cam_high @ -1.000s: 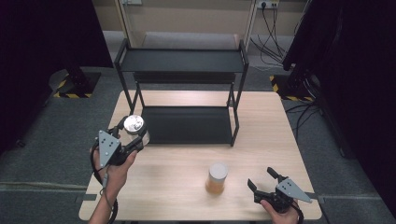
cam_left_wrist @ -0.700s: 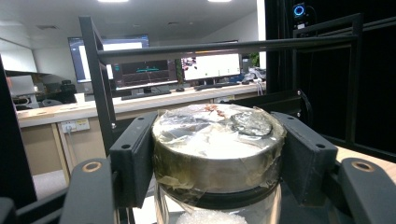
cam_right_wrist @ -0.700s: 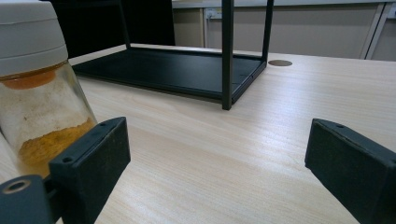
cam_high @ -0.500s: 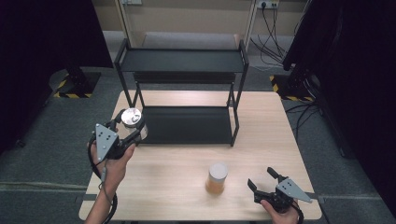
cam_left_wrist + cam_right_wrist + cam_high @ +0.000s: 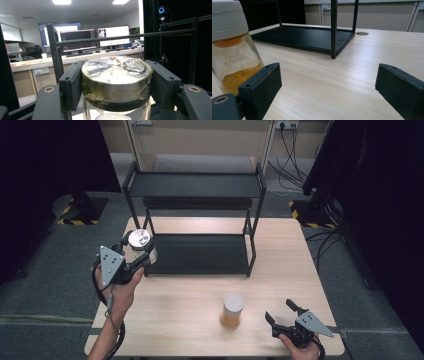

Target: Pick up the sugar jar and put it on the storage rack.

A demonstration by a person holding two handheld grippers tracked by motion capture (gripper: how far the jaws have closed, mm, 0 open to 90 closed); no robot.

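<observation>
High view, left gripper: it is clamped on a glass jar with a shiny silver lid, held in the air at the left front corner of the black shelf rack, just outside its lower tray.
High view, right gripper: it rests low at the near right of the wooden table, jaws spread, nothing between them.
High view, second jar: a jar with a pale cap and orange-yellow powder stands upright on the table, near the right gripper but apart from it.
Left gripper view, hold: the two black jaws press on opposite sides of the jar at its lid, which is wrapped in wrinkled clear tape; white grains show through the glass below.
Left gripper view, surroundings: the rack's posts and top rail stand just behind the jar.
Right gripper view, jaws: the right gripper is wide apart over bare table; the powder jar sits to the left of the left jaw, not between the jaws.
Right gripper view, rack: the lower tray lies well ahead.
Handling, judged: glass is stiff, breakable and smooth, so it could slip or crack if knocked on the rack's frame; the contents look light.
Grip place, judged: the taped lid gives more friction than bare glass, but a hold this high lets the body swing; the powder jar seems best taken around its cap or just below.
</observation>
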